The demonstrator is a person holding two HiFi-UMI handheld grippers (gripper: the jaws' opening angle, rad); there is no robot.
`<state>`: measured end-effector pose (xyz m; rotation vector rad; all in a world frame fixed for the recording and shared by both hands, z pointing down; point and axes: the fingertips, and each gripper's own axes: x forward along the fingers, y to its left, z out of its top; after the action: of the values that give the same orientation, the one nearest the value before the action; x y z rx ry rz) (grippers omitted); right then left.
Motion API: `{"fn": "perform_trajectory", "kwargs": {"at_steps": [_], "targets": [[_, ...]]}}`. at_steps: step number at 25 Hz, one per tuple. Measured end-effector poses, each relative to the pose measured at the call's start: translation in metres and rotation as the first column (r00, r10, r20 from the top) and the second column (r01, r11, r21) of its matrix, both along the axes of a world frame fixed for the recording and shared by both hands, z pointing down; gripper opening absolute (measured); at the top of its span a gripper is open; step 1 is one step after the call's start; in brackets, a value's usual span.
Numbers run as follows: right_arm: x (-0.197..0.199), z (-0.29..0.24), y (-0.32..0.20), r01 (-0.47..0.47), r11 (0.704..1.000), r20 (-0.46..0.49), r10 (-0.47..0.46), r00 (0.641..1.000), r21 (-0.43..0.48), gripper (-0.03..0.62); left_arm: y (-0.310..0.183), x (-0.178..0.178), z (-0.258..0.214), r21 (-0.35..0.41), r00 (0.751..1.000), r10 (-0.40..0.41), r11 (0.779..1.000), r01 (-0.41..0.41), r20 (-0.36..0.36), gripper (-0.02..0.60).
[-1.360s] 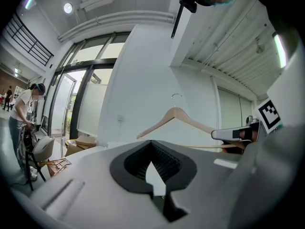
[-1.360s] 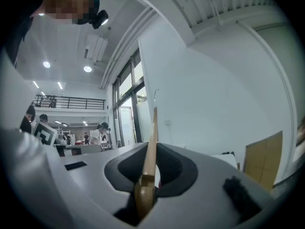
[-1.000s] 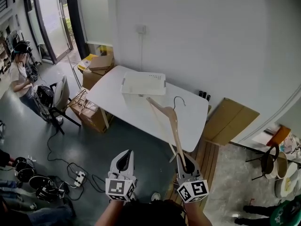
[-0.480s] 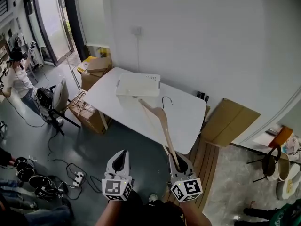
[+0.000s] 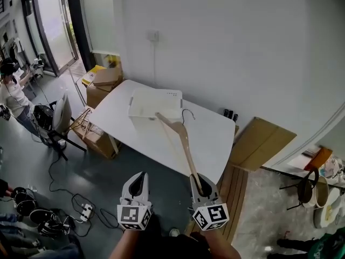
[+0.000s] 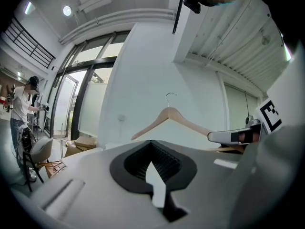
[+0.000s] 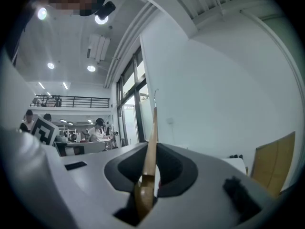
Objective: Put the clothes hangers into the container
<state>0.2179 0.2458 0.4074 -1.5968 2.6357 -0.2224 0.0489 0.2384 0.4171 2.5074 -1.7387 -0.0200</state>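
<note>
**One hanger clamped, one container on the table**

The right gripper (image 5: 198, 180) is clamped on one arm end of the single wooden clothes hanger (image 5: 181, 139), which juts out ahead of it in the air. In the head view the hanger's wire hook shows just right of the one white container (image 5: 153, 103). That container sits on the one white table (image 5: 218, 139). The left gripper (image 5: 138, 181) carries nothing, its two jaws drawn together. Both grippers hover side by side, short of the table's near edge.
</note>
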Motion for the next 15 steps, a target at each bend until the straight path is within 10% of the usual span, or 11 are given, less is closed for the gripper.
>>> {"fn": "perform_trajectory", "kwargs": {"at_steps": [15], "targets": [[-0.079, 0.005, -0.12, -0.048, 0.998, -0.016, 0.047, 0.999, -0.049, 0.06, -0.141, -0.061, 0.011, -0.026, 0.993, 0.112, 0.993, -0.113, -0.026, 0.006]]}}
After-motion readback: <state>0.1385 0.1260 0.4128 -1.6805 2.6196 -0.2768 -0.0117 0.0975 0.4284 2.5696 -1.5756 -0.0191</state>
